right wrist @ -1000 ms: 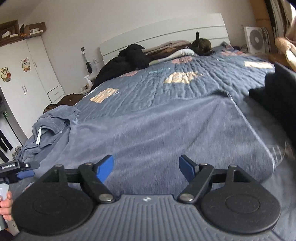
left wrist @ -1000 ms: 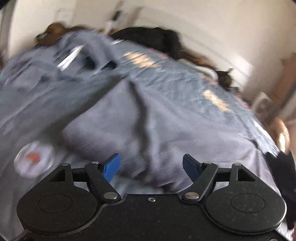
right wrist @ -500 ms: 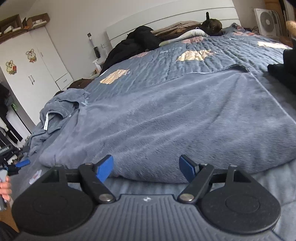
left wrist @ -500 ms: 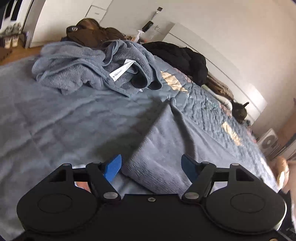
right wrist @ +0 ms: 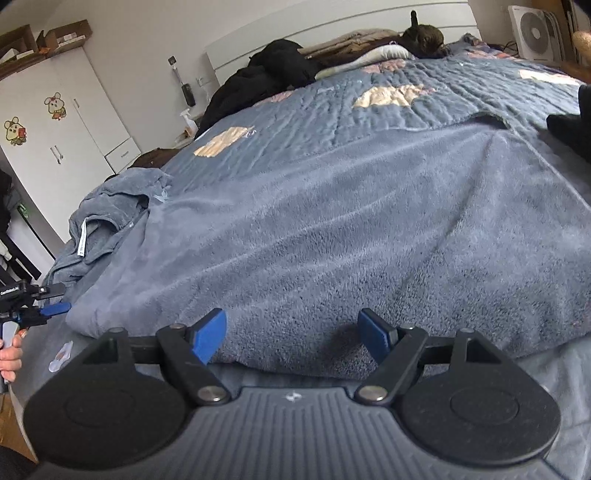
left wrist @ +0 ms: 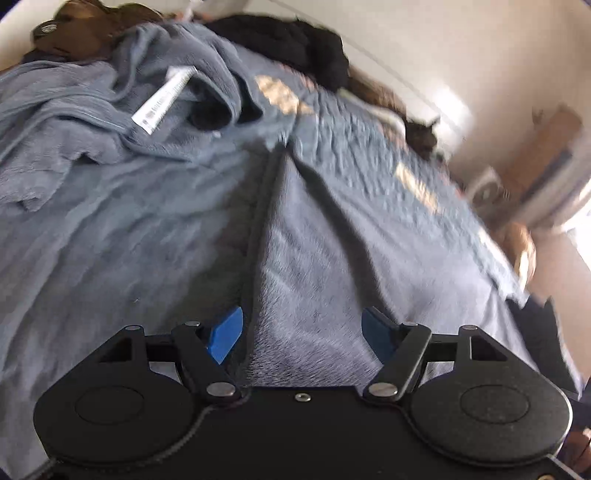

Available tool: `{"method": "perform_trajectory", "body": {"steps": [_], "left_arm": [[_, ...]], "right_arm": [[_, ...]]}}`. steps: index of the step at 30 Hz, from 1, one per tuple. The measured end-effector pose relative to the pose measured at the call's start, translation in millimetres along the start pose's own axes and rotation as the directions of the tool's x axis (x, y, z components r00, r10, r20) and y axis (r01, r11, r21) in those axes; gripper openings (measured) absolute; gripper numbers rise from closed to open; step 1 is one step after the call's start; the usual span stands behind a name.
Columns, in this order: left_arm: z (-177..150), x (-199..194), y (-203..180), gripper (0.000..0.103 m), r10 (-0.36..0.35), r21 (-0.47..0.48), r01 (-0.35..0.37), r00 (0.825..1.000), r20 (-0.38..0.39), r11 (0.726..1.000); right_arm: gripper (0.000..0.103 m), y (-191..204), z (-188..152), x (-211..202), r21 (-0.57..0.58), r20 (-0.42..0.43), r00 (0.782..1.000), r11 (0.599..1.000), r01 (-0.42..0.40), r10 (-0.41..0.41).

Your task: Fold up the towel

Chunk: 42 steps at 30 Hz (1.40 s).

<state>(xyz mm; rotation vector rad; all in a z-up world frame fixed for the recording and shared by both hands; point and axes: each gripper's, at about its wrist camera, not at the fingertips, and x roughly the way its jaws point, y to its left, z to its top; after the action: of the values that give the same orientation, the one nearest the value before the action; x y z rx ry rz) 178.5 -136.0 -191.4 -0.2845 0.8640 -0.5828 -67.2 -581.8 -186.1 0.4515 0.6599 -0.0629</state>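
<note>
Spread across the lower and middle frame of the right wrist view, a blue-grey quilted bed cover (right wrist: 388, 122) with pale patches, under the folded grey towel (right wrist: 351, 236) that lies flat on it. Right gripper (right wrist: 291, 338) low at the towel's near edge, blue fingers (right wrist: 208, 334) wide apart, nothing between them. Left gripper (left wrist: 301, 334) likewise released, straddling the towel's corner — left finger just beside the dark folded edge; also seen at the far left edge of the right view, a hand (right wrist: 9, 360) on its grip.

Further back, at mid left, a crumpled heap of grey cloth (right wrist: 107, 221) with a white label (left wrist: 162, 99). Beyond it, upper centre, a black garment (right wrist: 269, 77) piled at the white headboard (right wrist: 332, 33), and a dark cat (right wrist: 424, 38) beside a pillow. Upper left, a white wardrobe (right wrist: 55, 122) with mouse stickers; upper right, a white fan (right wrist: 532, 31).

Against half a second ago: left view blurred now and swung closer over the towel's corner, right gripper a touch nearer the edge, towel unmoved.
</note>
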Motion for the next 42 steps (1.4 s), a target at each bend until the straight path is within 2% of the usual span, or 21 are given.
{"method": "perform_trajectory", "body": {"steps": [4, 5, 6, 7, 8, 9, 12, 18, 22, 23, 24, 26, 32, 35, 37, 38, 39, 42], "left_arm": [[4.1, 12.5, 4.3, 0.066, -0.051, 0.033, 0.053, 0.996, -0.072, 0.998], [2.6, 15.0, 4.5, 0.056, -0.067, 0.033, 0.070, 0.994, -0.089, 0.997], [1.1, 17.5, 4.7, 0.042, -0.083, 0.033, 0.086, 0.991, -0.105, 0.996], [-0.2, 18.8, 4.5, 0.033, -0.105, 0.032, 0.109, 0.987, -0.120, 0.994], [-0.1, 18.7, 4.5, 0.019, -0.130, 0.032, 0.135, 0.983, -0.131, 0.990], [1.1, 18.4, 5.3, 0.017, -0.152, 0.031, 0.157, 0.978, -0.141, 0.987], [7.3, 16.2, 12.2, 0.017, -0.200, 0.010, 0.204, 0.967, -0.158, 0.979], [23.3, 26.3, 20.0, 0.017, -0.198, 0.028, 0.205, 0.967, -0.161, 0.978], [31.1, 39.0, 17.5, 0.019, -0.240, 0.039, 0.254, 0.948, -0.210, 0.966], [32.1, 43.4, 16.2, 0.027, -0.247, 0.047, 0.265, 0.941, -0.231, 0.963], [31.6, 49.3, 14.6, 0.043, -0.245, 0.064, 0.270, 0.934, -0.260, 0.961], [29.0, 58.8, 13.9, 0.054, -0.238, 0.097, 0.280, 0.920, -0.310, 0.955], [28.7, 64.8, 24.2, 0.054, -0.297, 0.093, 0.344, 0.896, -0.330, 0.935], [30.0, 61.3, 29.2, 0.051, -0.322, 0.083, 0.372, 0.879, -0.352, 0.925], [34.5, 57.9, 31.8, 0.035, -0.350, 0.069, 0.402, 0.860, -0.371, 0.913], [36.8, 55.0, 32.7, 0.020, -0.361, 0.074, 0.414, 0.856, -0.369, 0.907], [39.0, 51.0, 33.3, 0.013, -0.369, 0.091, 0.425, 0.858, -0.357, 0.901], [42.5, 48.4, 37.4, 0.012, -0.389, 0.088, 0.441, 0.857, -0.338, 0.893]], "right_arm": [[0.077, 3.2, -5.6, 5.1, -0.028, -0.022, 1.000, 1.000, 0.009, -0.010], [0.077, 4.5, -5.7, 4.9, -0.032, -0.021, 1.000, 0.999, 0.005, -0.005], [0.077, 5.8, -5.9, 4.6, -0.036, -0.020, 1.000, 0.999, 0.000, -0.001], [0.077, 7.1, -6.0, 4.4, -0.040, -0.019, 1.000, 0.999, -0.004, 0.004], [0.077, 7.7, -6.0, 3.6, -0.037, -0.017, 1.000, 0.999, -0.012, 0.011], [0.077, 7.7, -5.9, 2.7, -0.032, -0.015, 1.000, 0.999, -0.019, 0.018], [0.077, 7.9, -6.8, 2.2, -0.031, -0.016, 1.000, 0.999, -0.023, 0.022], [0.077, 11.2, -10.6, 6.6, -0.055, -0.027, 1.000, 0.998, -0.015, 0.013], [0.077, 12.6, -11.8, 7.8, -0.068, -0.031, 0.999, 0.998, -0.014, 0.012], [0.077, 13.8, -11.5, 7.2, -0.072, -0.030, 0.999, 0.997, -0.020, 0.018], [0.077, 15.2, -11.2, 6.5, -0.076, -0.028, 0.999, 0.997, -0.030, 0.028], [0.077, 19.9, -10.8, 5.4, -0.087, -0.026, 0.999, 0.995, -0.046, 0.044], [0.077, 44.3, -11.1, 2.3, -0.135, -0.020, 0.997, 0.988, -0.076, 0.074], [0.077, 56.0, -10.6, 2.8, -0.116, -0.011, 0.997, 0.990, -0.078, 0.077], [0.077, 65.3, -10.7, 3.6, -0.111, -0.003, 0.997, 0.991, -0.079, 0.080], [0.077, 71.4, -11.1, 4.4, -0.116, 0.002, 0.997, 0.990, -0.080, 0.080], [0.077, 76.5, -12.0, 5.3, -0.117, 0.005, 0.996, 0.990, -0.083, 0.085], [0.077, 92.0, -17.6, 7.2, -0.111, 0.009, 0.995, 0.989, -0.099, 0.100]]}}
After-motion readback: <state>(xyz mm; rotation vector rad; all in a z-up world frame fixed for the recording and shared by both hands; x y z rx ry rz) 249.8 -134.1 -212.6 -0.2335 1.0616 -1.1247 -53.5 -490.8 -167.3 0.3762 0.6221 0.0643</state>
